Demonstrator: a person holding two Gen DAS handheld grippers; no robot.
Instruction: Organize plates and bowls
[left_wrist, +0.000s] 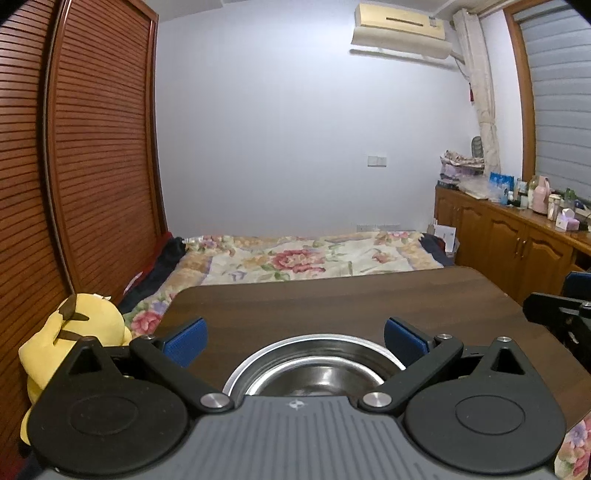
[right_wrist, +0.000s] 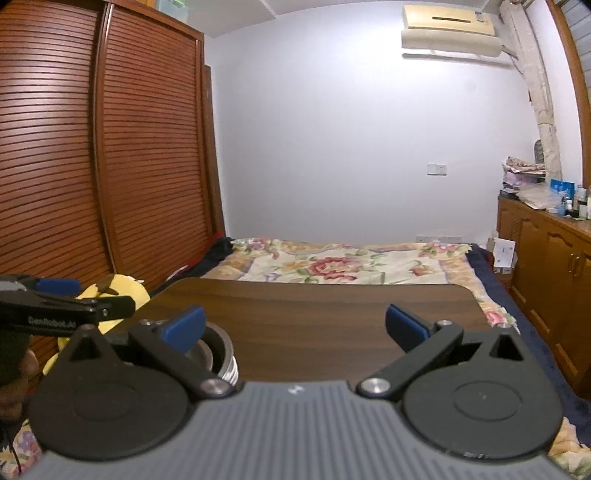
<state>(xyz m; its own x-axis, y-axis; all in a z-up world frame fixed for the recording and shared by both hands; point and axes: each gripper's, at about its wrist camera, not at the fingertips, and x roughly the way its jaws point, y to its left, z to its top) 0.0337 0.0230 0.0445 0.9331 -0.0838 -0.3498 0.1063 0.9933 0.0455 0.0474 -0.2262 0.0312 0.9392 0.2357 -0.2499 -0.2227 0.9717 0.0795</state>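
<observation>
A steel bowl (left_wrist: 314, 369) sits on the dark wooden table (left_wrist: 332, 299), close under my left gripper (left_wrist: 295, 338). The left gripper is open, its blue pads (left_wrist: 184, 341) spread wide to either side of the bowl's far rim, holding nothing. In the right wrist view a stack of steel bowls (right_wrist: 218, 350) shows at the lower left, partly hidden behind the left finger. My right gripper (right_wrist: 295, 326) is open and empty above the table (right_wrist: 314, 314), to the right of the bowls. The left gripper's side (right_wrist: 66, 306) shows at the far left.
A bed with a floral quilt (left_wrist: 295, 258) lies beyond the table. A yellow plush toy (left_wrist: 74, 339) sits left of the table by the wooden wardrobe (left_wrist: 74, 166). A wooden cabinet (left_wrist: 517, 236) with bottles stands at the right. The right gripper's edge (left_wrist: 561, 314) shows far right.
</observation>
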